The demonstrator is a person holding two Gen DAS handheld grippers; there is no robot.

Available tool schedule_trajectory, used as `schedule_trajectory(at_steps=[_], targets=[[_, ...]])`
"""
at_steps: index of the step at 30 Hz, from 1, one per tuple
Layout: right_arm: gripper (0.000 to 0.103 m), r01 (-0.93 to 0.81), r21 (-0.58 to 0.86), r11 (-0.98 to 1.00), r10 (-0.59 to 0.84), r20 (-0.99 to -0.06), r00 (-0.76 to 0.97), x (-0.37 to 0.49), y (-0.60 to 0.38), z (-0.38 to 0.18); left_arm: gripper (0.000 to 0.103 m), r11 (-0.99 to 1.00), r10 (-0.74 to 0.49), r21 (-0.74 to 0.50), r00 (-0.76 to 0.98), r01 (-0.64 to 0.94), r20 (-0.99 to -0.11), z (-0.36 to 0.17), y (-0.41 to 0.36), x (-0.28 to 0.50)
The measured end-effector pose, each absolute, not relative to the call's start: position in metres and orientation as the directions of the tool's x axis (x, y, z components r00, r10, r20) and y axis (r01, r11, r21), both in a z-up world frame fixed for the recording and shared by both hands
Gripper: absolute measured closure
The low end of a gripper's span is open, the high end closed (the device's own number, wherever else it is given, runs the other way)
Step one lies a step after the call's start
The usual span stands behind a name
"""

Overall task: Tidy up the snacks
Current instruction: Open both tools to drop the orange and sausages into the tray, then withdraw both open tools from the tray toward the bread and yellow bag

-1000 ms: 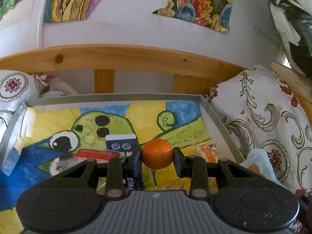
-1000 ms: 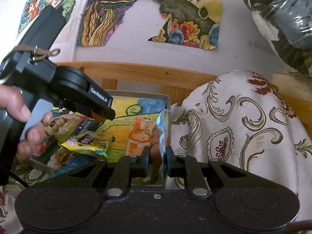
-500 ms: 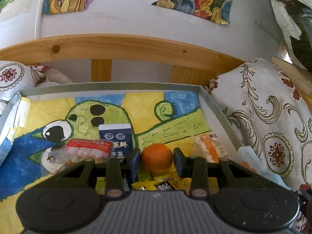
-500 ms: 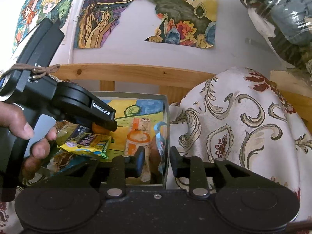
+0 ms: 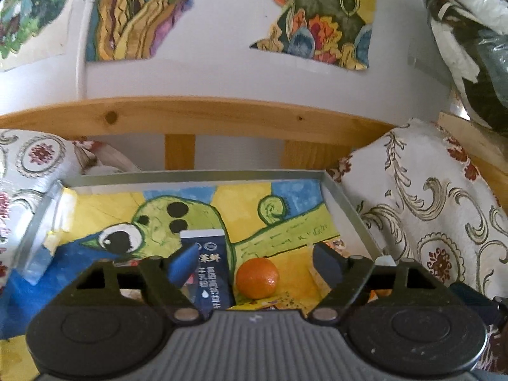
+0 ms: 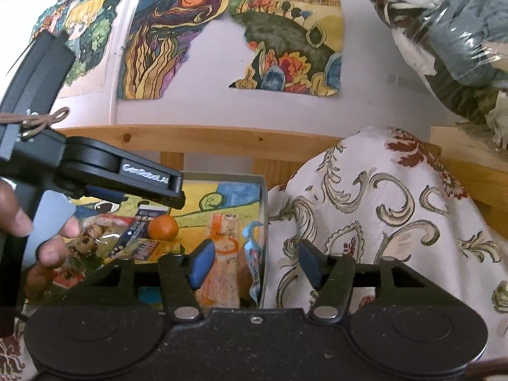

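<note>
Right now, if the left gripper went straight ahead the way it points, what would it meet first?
Most likely the orange, which sits free between the open jaws of the left gripper, in the tray. The dark blue packet lies just left of that line. Depth is hard to judge.

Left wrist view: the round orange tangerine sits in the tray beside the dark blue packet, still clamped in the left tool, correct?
Not quite. The left tool is open; its fingers stand clear of the round orange tangerine, which rests in the tray beside the dark blue packet. The left wrist view shows it.
</note>
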State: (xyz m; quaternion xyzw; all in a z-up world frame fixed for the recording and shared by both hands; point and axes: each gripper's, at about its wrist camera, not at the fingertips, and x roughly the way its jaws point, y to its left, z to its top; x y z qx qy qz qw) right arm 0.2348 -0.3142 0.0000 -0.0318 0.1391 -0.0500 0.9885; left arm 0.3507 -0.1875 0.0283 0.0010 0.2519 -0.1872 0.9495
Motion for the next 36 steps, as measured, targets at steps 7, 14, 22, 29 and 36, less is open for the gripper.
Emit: schedule_trajectory(at_steps=[7,14,22,29,36], targets=[[0.021,0.089,-0.081,0.993,-0.106,-0.247,0.963,0.223,-0.311,0.013,0.003,0.946,-0.315,-0.075,0.839,0.316,-0.444,0.041,-0.171,0.328],[0.015,0.072,-0.095,0.993,-0.094,-0.243,0.966,0.208,-0.306,0.022,0.001,0.958,-0.274,-0.038,0.864,0.285,-0.423,0.049,-0.153,0.301],[0.005,0.07,-0.107,0.992,-0.093,-0.221,0.971,0.186,-0.303,0.033,0.001,0.965,-0.251,-0.035,0.873,0.261,-0.419,0.056,-0.133,0.273],[0.001,0.077,-0.108,0.991,-0.098,-0.21,0.973,0.168,-0.302,0.039,0.001,0.97,-0.231,-0.024,0.882,0.243,-0.411,0.06,-0.116,0.24],[0.001,0.063,-0.103,0.993,-0.086,-0.231,0.969,0.144,-0.301,0.042,0.001,0.973,-0.221,-0.029,0.881,0.23,-0.42,0.057,-0.1,0.207]])
